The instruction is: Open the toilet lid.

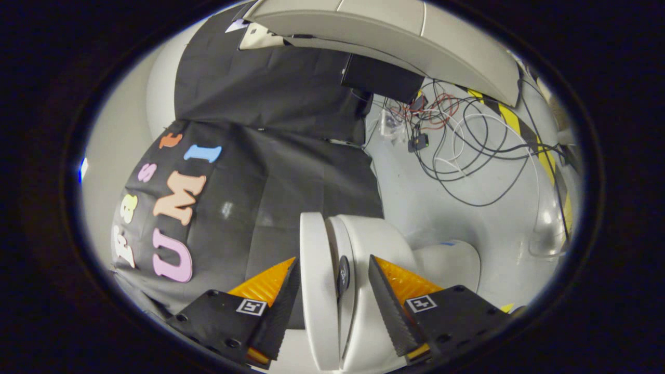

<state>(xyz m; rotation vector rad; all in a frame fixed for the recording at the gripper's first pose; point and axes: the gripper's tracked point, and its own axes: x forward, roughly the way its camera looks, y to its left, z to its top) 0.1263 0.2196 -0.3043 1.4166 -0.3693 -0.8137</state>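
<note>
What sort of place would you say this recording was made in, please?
Probably a test booth, not a real bathroom: a toilet lid sits between the open gripper fingers, black cloth drapes the wall, and loose cables sprawl across the floor.

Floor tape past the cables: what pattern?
Yellow and black diagonal stripes on the floor tape, seen in the gripper view beyond the cables.

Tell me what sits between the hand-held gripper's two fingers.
In the gripper view, the toilet lid and seat edge stand between the hand-held gripper fingers, which are spread apart.

gripper view rolled sideways, close behind fingers [280,311]
</note>
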